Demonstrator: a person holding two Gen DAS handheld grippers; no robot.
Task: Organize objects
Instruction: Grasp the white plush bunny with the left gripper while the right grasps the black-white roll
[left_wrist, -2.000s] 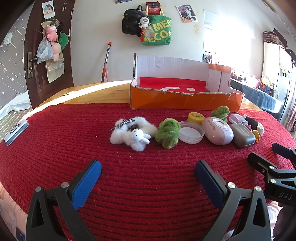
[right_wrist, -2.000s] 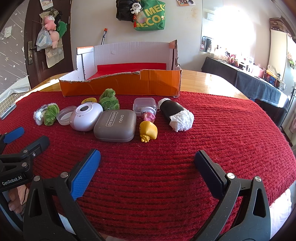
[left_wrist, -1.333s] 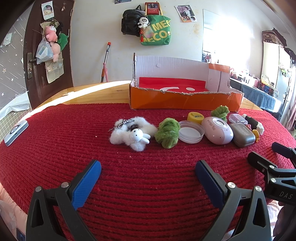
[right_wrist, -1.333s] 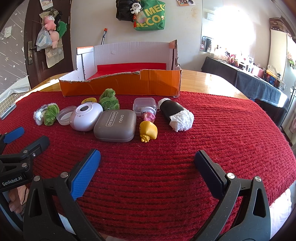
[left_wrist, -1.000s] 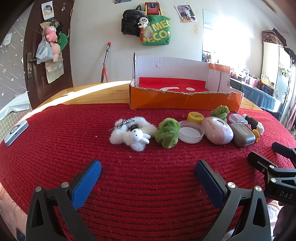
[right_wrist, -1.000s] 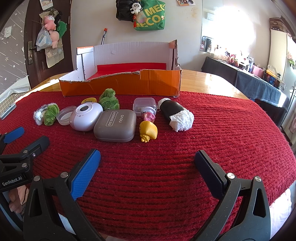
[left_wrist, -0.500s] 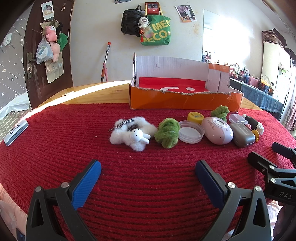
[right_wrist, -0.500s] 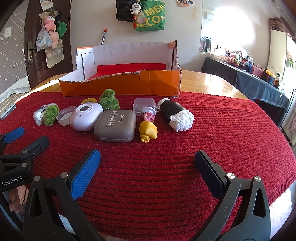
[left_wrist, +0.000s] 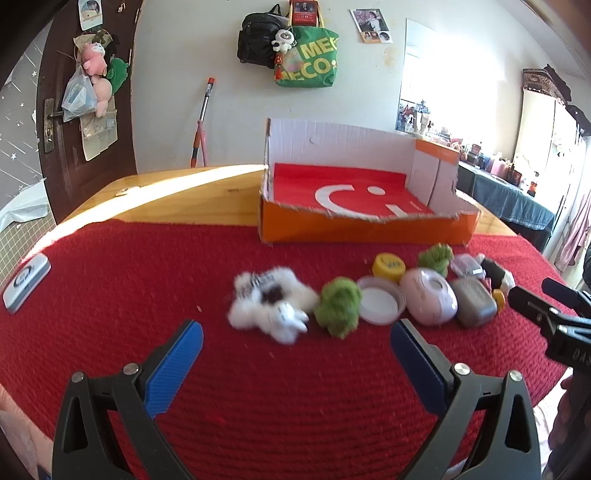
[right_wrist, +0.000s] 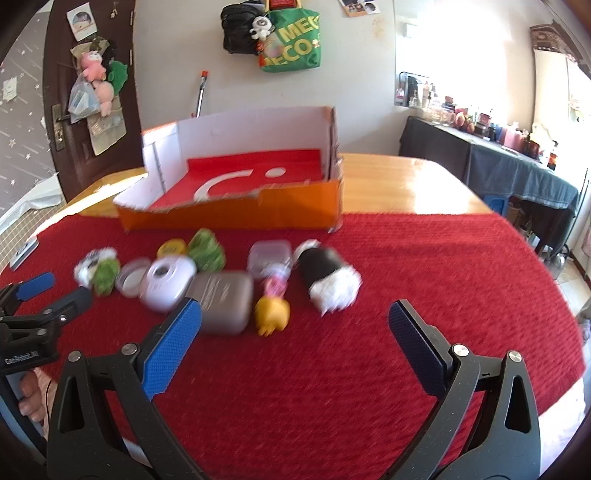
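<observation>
A row of small items lies on the red knitted cloth (left_wrist: 147, 280) in front of an orange cardboard box (left_wrist: 362, 225) with a red floor. From the left: a white plush (left_wrist: 269, 306), a green plush (left_wrist: 338, 306), a clear lid (left_wrist: 378, 301), a pink round case (left_wrist: 430, 299), a grey case (right_wrist: 221, 301), a yellow toy (right_wrist: 271, 315) and a black-and-white roll (right_wrist: 327, 278). My left gripper (left_wrist: 295, 339) hangs open above the cloth, short of the white plush. My right gripper (right_wrist: 293, 321) is open too, its fingers flanking the yellow toy from above.
A yellow cap (left_wrist: 388, 264), a second green plush (right_wrist: 207, 249) and a small clear box (right_wrist: 267, 254) lie behind the row. A flat white device (left_wrist: 26, 282) rests at the cloth's left edge. Bare wooden table (right_wrist: 406, 188) shows behind and right of the box.
Both grippers have lifted and tilted forward; the box floor now shows and the items sit lower and blurred. Both stay open. The items have not moved.
</observation>
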